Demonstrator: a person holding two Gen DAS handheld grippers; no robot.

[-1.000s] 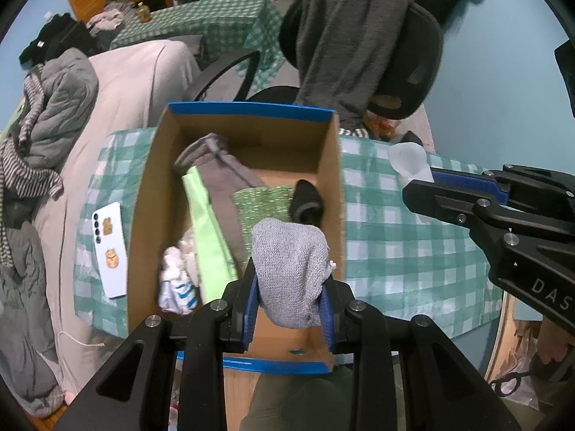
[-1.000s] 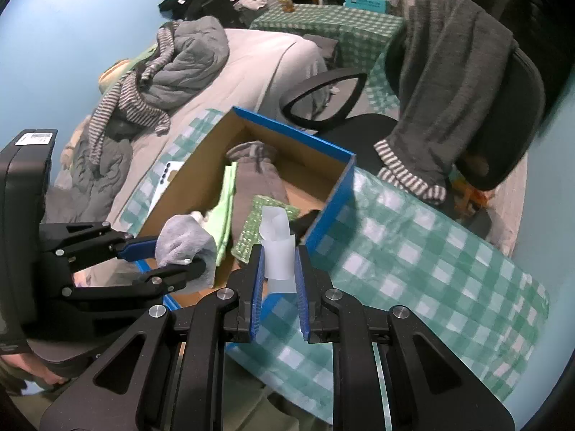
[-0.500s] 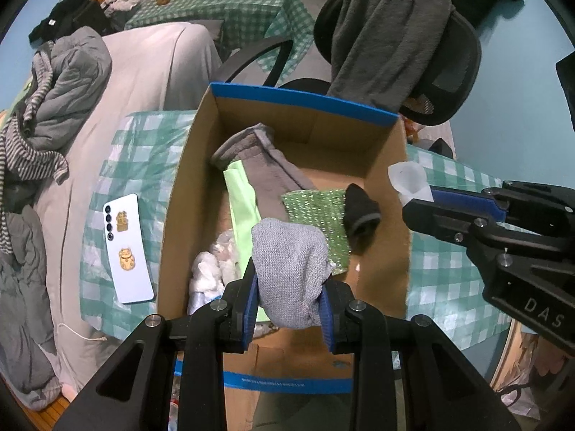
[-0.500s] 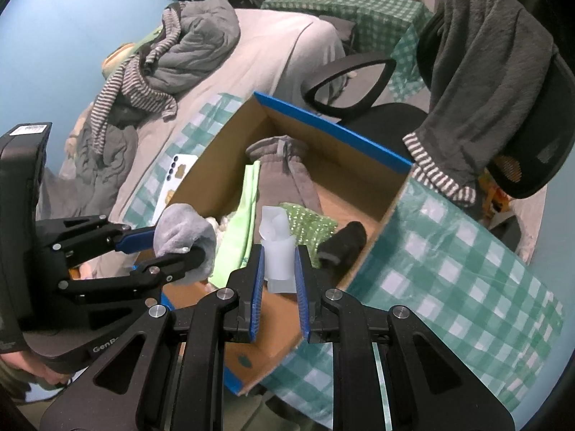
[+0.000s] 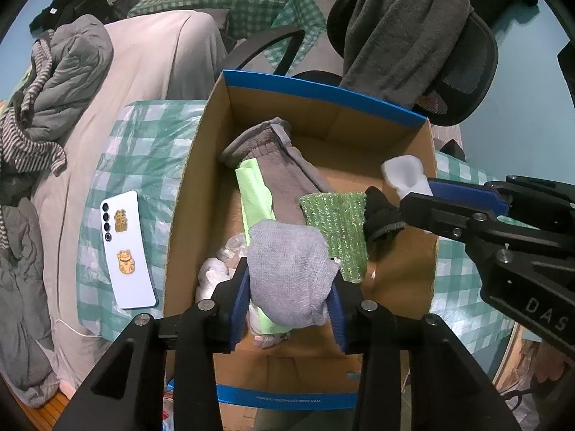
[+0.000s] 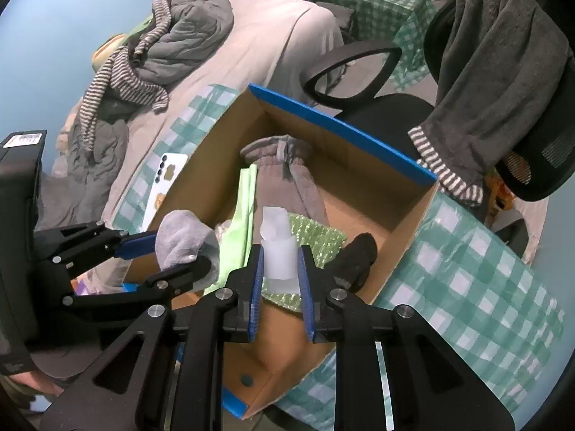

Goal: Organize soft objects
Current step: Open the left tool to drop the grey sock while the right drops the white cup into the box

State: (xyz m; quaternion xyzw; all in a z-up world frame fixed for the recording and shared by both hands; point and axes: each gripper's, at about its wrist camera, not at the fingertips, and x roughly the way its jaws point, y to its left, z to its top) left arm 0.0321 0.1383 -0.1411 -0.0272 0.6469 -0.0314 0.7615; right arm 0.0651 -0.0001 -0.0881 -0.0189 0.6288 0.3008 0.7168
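- Left wrist view: the left gripper [image 5: 289, 287] clamps a balled grey knit sock [image 5: 287, 273] above the near end of the blue-rimmed cardboard box [image 5: 323, 89]. I'd lower it well inside the walls before letting go.
- The box holds a grey fleece garment [image 5: 284, 176], a light-green cloth [image 5: 253, 194], a green bubble-wrap sheet [image 5: 334, 226] and a black sock [image 5: 381, 215].
- Right wrist view: the right gripper [image 6: 280, 280] pinches a white foam roll [image 6: 278, 248] over the box's near right corner; release it low onto bare cardboard.
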